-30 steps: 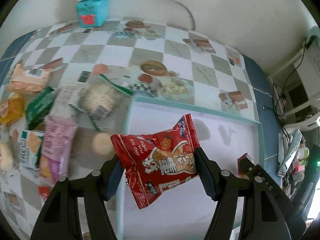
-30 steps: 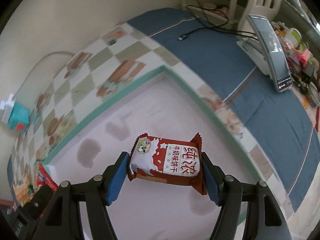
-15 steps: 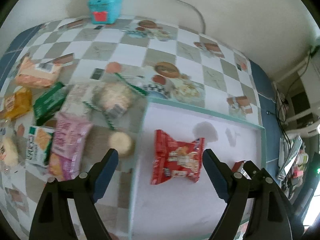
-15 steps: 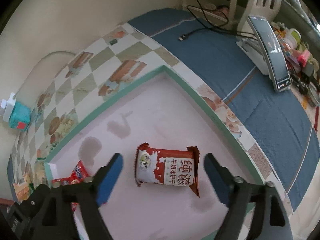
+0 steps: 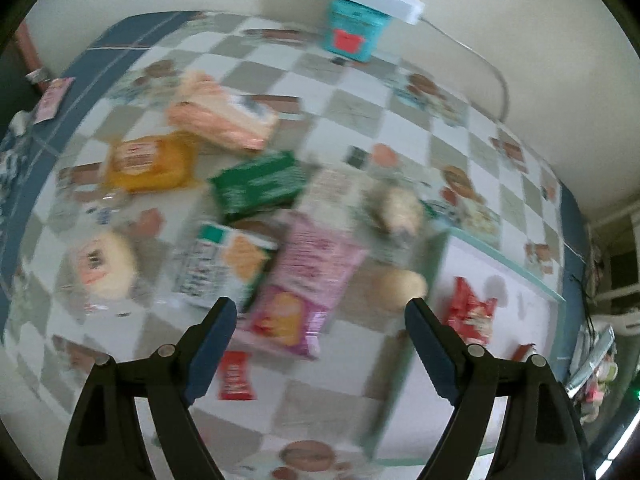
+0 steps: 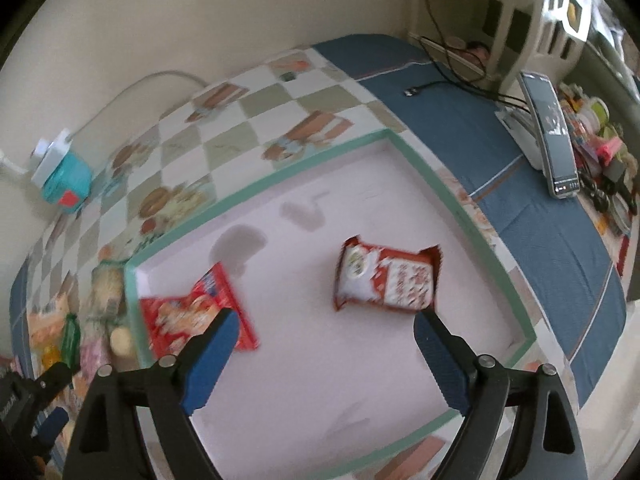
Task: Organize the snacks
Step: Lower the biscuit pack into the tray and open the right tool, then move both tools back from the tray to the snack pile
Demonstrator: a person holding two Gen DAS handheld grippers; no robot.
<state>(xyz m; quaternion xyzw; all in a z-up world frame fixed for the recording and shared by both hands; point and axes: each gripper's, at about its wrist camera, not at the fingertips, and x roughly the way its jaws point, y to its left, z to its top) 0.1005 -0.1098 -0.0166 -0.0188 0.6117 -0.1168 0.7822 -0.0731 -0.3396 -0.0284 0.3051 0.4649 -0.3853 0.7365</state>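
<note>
While both tongs, left and right, gape empty, two packets lie apart inside the green-rimmed tray.

Left gripper hangs over the checkered tablecloth with jaws wide and nothing between them; view blurred. Loose snacks lie beyond the fingers: pink packet, white-and-green cracker packet, green packet, yellow packet, peach packet, and a small red packet beside the left finger. At right, the green-rimmed tray holds a red snack bag; a teal box stands by the wall.
</note>
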